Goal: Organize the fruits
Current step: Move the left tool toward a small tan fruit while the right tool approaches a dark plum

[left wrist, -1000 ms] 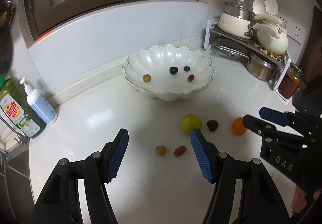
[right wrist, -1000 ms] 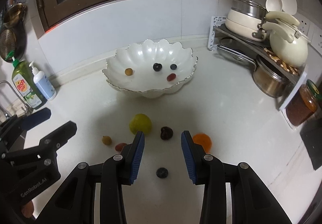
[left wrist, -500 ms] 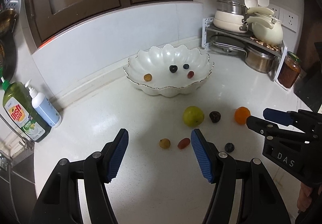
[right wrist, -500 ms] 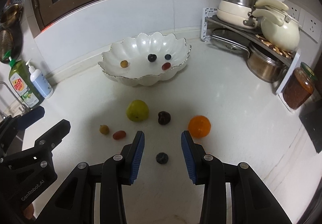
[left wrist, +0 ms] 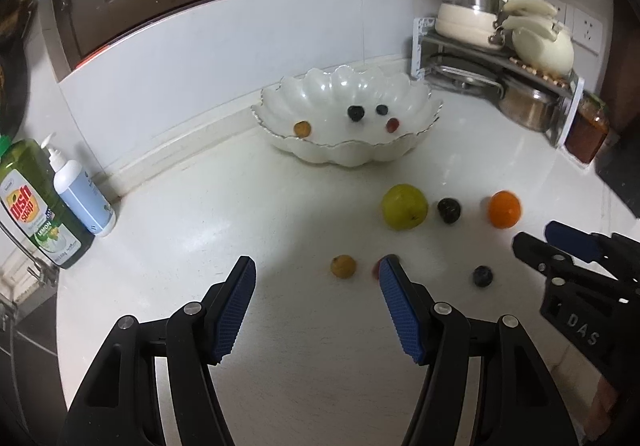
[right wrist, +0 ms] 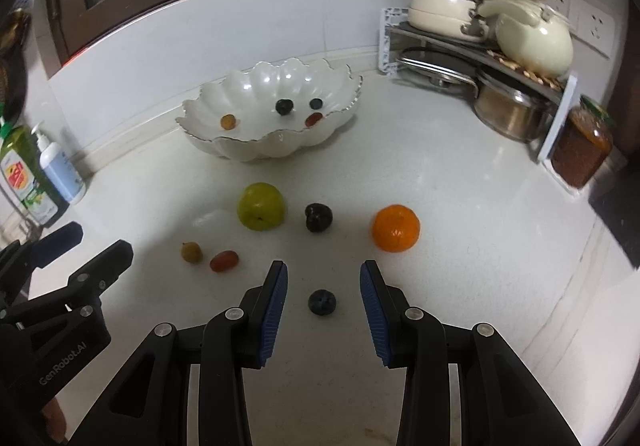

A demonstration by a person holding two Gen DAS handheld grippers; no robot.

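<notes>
A white scalloped bowl (left wrist: 348, 153) (right wrist: 256, 149) at the back of the counter holds several small fruits. Loose on the counter lie a green apple (left wrist: 404, 206) (right wrist: 261, 206), a dark plum (left wrist: 449, 210) (right wrist: 318, 217), an orange (left wrist: 504, 209) (right wrist: 395, 228), a small yellow fruit (left wrist: 343, 266) (right wrist: 191, 252), a red grape (right wrist: 224, 260) and a blueberry (left wrist: 482, 276) (right wrist: 321, 302). My left gripper (left wrist: 316, 272) is open, the yellow fruit just beyond its fingers and the red grape half hidden behind the right one. My right gripper (right wrist: 323, 274) is open, the blueberry lying between its fingers, untouched.
Dish soap (left wrist: 32, 205) and a pump bottle (left wrist: 80, 193) stand at the left by the sink edge. A rack (right wrist: 480, 53) with pots, a kettle and ladles fills the back right corner, with a jar (right wrist: 582, 149) beside it.
Both grippers have sunk towards the counter and the fruits look larger. The blueberry now lies between the right gripper's fingers; the red grape has slipped behind the left gripper's right finger.
</notes>
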